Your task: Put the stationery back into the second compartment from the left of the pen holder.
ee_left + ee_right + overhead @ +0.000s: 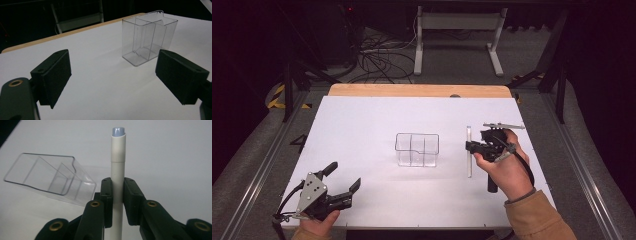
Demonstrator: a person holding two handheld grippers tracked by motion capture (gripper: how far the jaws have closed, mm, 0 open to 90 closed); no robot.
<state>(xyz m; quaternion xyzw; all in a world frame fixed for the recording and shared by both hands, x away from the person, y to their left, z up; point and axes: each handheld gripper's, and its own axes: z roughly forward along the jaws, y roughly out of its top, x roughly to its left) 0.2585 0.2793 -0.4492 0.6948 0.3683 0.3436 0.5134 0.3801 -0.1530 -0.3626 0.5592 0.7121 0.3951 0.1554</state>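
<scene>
Now we see our right gripper [117,195] with jaws clenched on a slim white cylindrical pen [117,170], which sticks out beyond them. Our left gripper [112,75] jaws stand released, the clear divided plastic box [147,37] ahead of them on the white worktop [100,87].

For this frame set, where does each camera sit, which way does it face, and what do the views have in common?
High view: above the person's side, looking forward and down on the white table; both hands show, with the left gripper and right gripper.
Left gripper view: rides the left gripper, looking between its open jaws across the table at the clear box.
Right gripper view: rides the right gripper, looking along jaws clamped on a white pen.
Shared: the clear box appears in all three.
</scene>
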